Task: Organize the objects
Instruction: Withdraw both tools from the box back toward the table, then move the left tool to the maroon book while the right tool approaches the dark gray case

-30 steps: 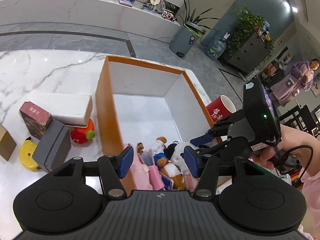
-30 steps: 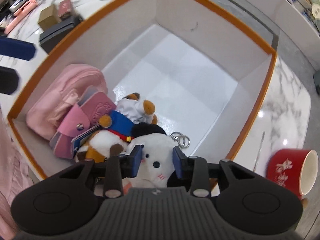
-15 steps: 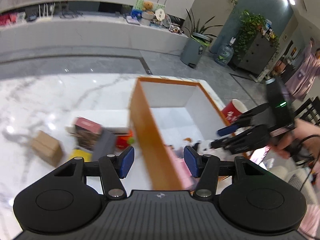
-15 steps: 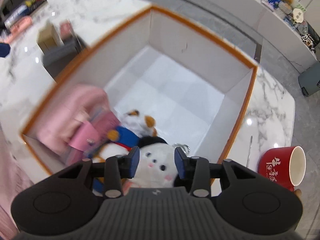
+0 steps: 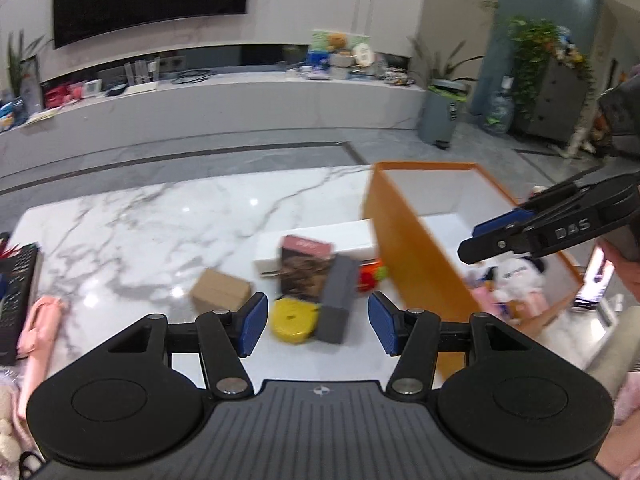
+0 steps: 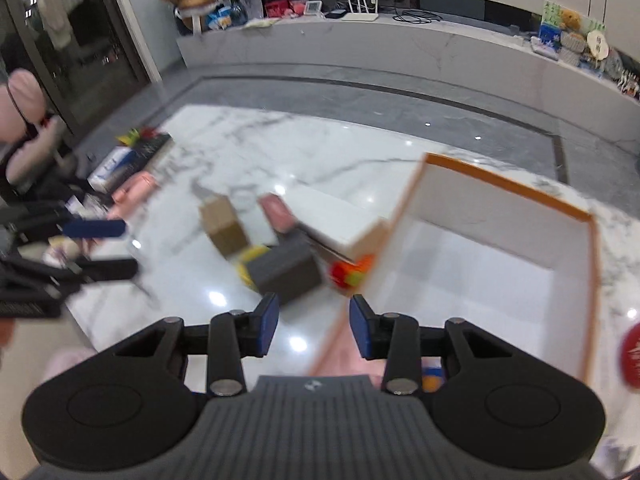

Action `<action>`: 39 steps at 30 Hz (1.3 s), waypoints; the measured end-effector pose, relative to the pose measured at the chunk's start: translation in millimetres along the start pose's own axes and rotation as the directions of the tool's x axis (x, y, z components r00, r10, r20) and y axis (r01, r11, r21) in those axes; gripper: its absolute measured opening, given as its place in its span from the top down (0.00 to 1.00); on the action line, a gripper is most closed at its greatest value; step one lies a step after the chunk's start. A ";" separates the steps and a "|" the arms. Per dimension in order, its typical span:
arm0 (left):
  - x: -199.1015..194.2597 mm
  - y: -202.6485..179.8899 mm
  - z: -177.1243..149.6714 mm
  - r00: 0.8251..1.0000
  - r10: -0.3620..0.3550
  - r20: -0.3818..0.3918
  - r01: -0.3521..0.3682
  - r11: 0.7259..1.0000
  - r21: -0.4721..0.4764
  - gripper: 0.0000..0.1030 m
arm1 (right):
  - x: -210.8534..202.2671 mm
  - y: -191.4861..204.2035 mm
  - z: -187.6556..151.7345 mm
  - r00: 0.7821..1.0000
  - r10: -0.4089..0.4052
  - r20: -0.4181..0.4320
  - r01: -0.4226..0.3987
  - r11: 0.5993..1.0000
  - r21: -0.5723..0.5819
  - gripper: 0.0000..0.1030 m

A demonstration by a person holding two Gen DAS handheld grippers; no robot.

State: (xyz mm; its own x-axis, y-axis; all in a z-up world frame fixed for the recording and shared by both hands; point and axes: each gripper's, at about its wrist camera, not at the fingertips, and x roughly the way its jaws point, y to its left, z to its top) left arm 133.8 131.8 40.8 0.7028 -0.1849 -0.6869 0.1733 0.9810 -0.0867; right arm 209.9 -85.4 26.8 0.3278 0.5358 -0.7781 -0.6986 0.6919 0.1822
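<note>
My left gripper (image 5: 314, 322) is open and widening slightly, empty, hovering just in front of a yellow object (image 5: 294, 320) and a grey box (image 5: 338, 296). Behind them lie a maroon box (image 5: 304, 268), a cardboard box (image 5: 220, 292), a long white box (image 5: 316, 240) and a red-and-green toy (image 5: 370, 276). My right gripper (image 6: 314, 326) is opening with nothing between its fingers, above the near left wall of the orange box (image 6: 508, 188), close to the grey box (image 6: 286, 276). The white plush (image 5: 516, 276) lies inside the orange box (image 5: 416, 256), below the right gripper (image 5: 492, 240).
A red mug (image 6: 632, 354) stands right of the orange box. A black remote (image 5: 16, 300) and a pink item (image 5: 40, 320) lie at the table's left edge. The left gripper (image 6: 100, 246) shows at the left of the right wrist view. Bare marble lies beyond the boxes.
Both views swung left from the orange box toward the loose boxes. My right gripper rose out of the box, leaving the white plush inside, and its jaws widened.
</note>
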 end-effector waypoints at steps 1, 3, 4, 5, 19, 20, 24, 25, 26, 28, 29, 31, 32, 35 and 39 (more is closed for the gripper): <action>3.6 5.3 -0.8 1.000 0.013 -0.005 -0.013 1.000 -0.013 0.33 | 6.0 4.1 1.9 1.000 0.015 0.000 -0.015 1.000 0.021 0.55; 12.9 17.9 -2.1 0.999 0.042 -0.020 -0.043 0.997 -0.061 0.30 | 20.1 13.3 8.5 0.999 0.039 -0.003 -0.038 0.998 0.052 0.47; 18.1 26.0 -1.8 0.998 0.054 -0.030 -0.057 0.994 -0.096 0.30 | 28.4 17.3 11.3 0.999 0.045 -0.003 -0.045 0.997 0.059 0.46; 24.9 35.2 -1.2 0.997 0.057 -0.041 -0.063 0.988 -0.138 0.29 | 38.1 21.4 15.2 0.999 0.047 -0.007 -0.047 0.997 0.062 0.44; 102.3 76.3 28.0 0.995 -0.050 -0.083 0.008 0.893 -0.449 0.24 | 134.7 21.0 43.4 0.985 -0.020 -0.173 0.056 0.977 0.206 0.41; 106.0 73.4 32.3 0.995 -0.054 -0.082 0.013 0.901 -0.434 0.24 | 137.8 22.2 42.7 0.983 -0.031 -0.183 0.069 0.977 0.204 0.41; 115.0 55.7 49.4 0.993 -0.090 -0.072 0.067 0.960 -0.270 0.24 | 147.4 25.6 41.9 0.979 -0.025 -0.202 0.067 0.976 0.208 0.40; 115.5 51.7 52.8 0.994 -0.094 -0.063 0.078 0.974 -0.214 0.25 | 150.0 26.6 41.5 0.977 -0.027 -0.209 0.071 0.977 0.202 0.40; 114.9 48.3 55.2 0.994 -0.097 -0.052 0.088 0.984 -0.153 0.25 | 152.0 27.7 40.8 0.977 -0.033 -0.213 0.075 0.978 0.193 0.39; 112.6 42.4 59.0 0.994 -0.101 -0.042 0.099 0.995 -0.031 0.28 | 155.9 29.6 38.4 0.974 -0.041 -0.222 0.078 0.983 0.164 0.39; 111.1 39.6 59.5 0.993 -0.106 -0.044 0.107 0.994 0.020 0.28 | 156.4 29.1 37.6 0.975 -0.037 -0.220 0.073 0.985 0.159 0.40; 108.7 36.4 60.4 0.989 -0.133 -0.058 0.138 0.984 0.111 0.28 | 157.1 27.7 36.1 0.973 -0.042 -0.228 0.076 0.987 0.143 0.44; 107.8 34.4 60.9 0.987 -0.143 -0.070 0.153 0.975 0.162 0.28 | 156.6 26.6 35.8 0.972 -0.033 -0.231 0.067 0.988 0.140 0.46; 110.3 24.3 58.2 0.980 -0.151 -0.132 0.189 0.917 0.352 0.28 | 152.1 26.9 36.6 0.966 -0.034 -0.256 0.063 0.992 0.107 0.54; 123.7 -2.7 41.4 0.978 -0.044 -0.202 0.172 0.716 0.677 0.25 | 145.4 29.3 34.5 0.960 -0.054 -0.275 0.068 0.997 0.041 0.59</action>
State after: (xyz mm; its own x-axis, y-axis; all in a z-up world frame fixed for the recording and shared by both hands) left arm 248.9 103.8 -14.1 0.5405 -0.2119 -0.8142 0.7120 0.6308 0.3085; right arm 259.0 29.5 -60.3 0.1778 0.3436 -0.9221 -0.6476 0.7464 0.1533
